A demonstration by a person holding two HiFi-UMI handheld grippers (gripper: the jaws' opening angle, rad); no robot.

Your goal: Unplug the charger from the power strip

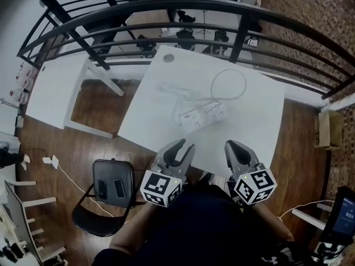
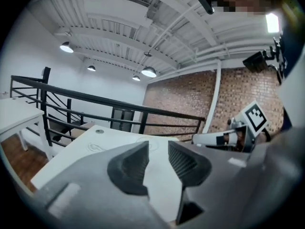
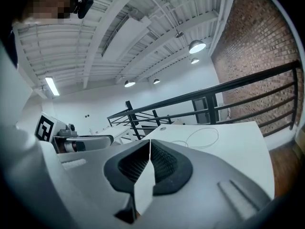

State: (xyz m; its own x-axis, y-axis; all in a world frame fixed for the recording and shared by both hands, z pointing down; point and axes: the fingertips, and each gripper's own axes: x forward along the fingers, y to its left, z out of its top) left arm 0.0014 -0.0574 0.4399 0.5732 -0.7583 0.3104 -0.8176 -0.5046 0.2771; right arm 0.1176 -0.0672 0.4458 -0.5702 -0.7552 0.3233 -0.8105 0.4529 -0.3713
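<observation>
The strip [image 1: 203, 117] lay mid-table [image 1: 260, 121], well ahead of both grippers; the charger sat somewhere on it, white on white, too small to pick out surely; a cable [image 1: 228, 85] looped beyond. The left gripper [image 1: 186, 147] hung over the near edge, jaws narrowly apart and empty; the right gripper [image 1: 233, 146], near it, had its jaws pressed together on nothing. The step in hand seemed the approach; done well, one gripper would pin the strip flat, clear of the sockets; the other would open wide, take the charger by its sides and pull straight out, never by the cable, lest the strip lift or slide.
</observation>
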